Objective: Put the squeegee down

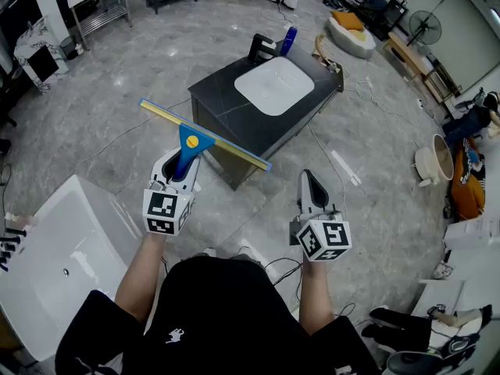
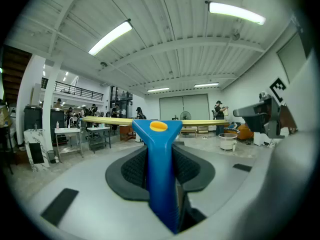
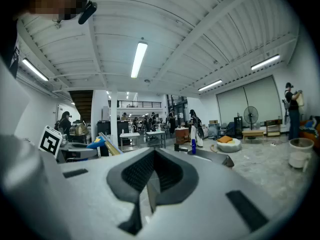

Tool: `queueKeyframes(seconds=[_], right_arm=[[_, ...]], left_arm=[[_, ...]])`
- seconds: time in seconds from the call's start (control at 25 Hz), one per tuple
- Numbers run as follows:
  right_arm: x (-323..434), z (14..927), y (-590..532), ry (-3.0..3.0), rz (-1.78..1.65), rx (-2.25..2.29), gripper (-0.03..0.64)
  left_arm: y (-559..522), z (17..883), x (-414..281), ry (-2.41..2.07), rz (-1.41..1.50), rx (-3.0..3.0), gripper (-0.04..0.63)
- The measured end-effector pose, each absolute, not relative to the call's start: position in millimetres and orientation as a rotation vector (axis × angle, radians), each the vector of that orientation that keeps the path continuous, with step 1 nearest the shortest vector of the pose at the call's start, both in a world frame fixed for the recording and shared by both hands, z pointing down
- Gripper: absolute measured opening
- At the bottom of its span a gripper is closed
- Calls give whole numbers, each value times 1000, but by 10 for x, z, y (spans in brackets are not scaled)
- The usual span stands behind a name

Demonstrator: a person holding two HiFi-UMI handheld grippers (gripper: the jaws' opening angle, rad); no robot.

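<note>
The squeegee point(image 1: 205, 141) has a blue handle with a yellow button and a long yellow blade. It hangs level in the air in front of the person. My left gripper point(image 1: 181, 168) is shut on the blue handle, and in the left gripper view the handle point(image 2: 160, 176) stands between the black pads with the blade point(image 2: 105, 120) lying crosswise beyond them. My right gripper point(image 1: 309, 181) is held level to the right, shut with nothing in it; its pads point(image 3: 137, 171) meet. The squeegee's blade end point(image 3: 104, 143) shows at the left of the right gripper view.
A dark cabinet point(image 1: 226, 108) with a white basin point(image 1: 274, 85) stands just beyond the squeegee, with a blue bottle point(image 1: 289, 39) at its far edge. A white bathtub point(image 1: 58, 248) lies at the lower left. Cables, a fan and clutter lie on the grey floor to the right.
</note>
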State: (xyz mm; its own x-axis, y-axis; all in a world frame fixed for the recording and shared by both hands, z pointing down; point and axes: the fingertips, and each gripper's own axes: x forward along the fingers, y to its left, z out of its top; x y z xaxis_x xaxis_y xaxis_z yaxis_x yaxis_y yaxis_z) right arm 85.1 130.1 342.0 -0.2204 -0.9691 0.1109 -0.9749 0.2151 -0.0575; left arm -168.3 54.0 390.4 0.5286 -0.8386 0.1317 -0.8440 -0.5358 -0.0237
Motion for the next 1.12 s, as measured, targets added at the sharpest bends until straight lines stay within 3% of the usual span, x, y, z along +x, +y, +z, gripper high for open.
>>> queueKeyframes(seconds=[1.12], right_arm=[[199, 3456, 1506, -2458, 188, 1811, 2]], left_arm=[[846, 3972, -2260, -1520, 170, 2688, 127]])
